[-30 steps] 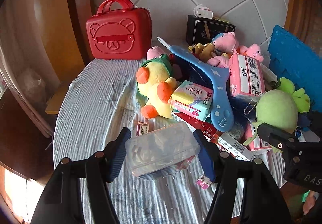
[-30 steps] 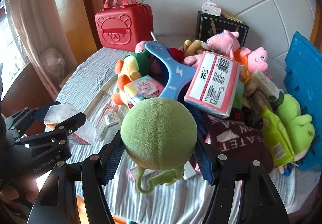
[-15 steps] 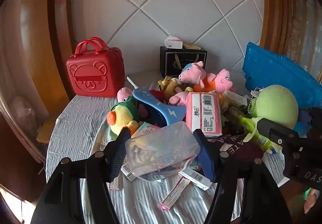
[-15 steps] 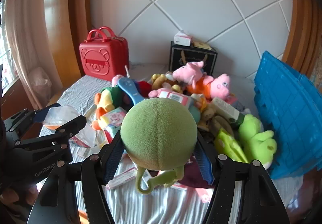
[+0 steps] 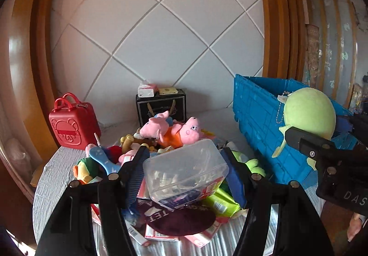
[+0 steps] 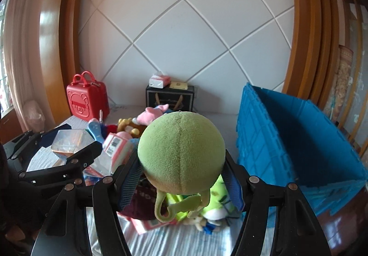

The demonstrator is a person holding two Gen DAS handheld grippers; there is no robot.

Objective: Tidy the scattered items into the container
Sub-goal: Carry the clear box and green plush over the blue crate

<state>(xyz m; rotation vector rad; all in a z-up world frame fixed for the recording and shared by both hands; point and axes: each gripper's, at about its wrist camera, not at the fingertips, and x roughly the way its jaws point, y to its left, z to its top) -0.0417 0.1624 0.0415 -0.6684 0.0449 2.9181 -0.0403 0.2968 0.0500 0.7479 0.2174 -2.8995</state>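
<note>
My left gripper is shut on a clear plastic box and holds it above the pile of toys. My right gripper is shut on a round green plush ball, held high beside the blue crate. In the left wrist view the green ball hangs at the crate's near rim. In the right wrist view the clear box shows at the left. Pink pig plushes, a blue toy and packets lie heaped on the striped cloth.
A red bear case stands at the back left and a black box at the back middle against the white padded wall. A dark maroon cloth and flat packets lie at the pile's front. Wooden frames flank the wall.
Both grippers have risen and pulled back from the pile with their loads. The right gripper with the green ball has moved toward the blue crate.
</note>
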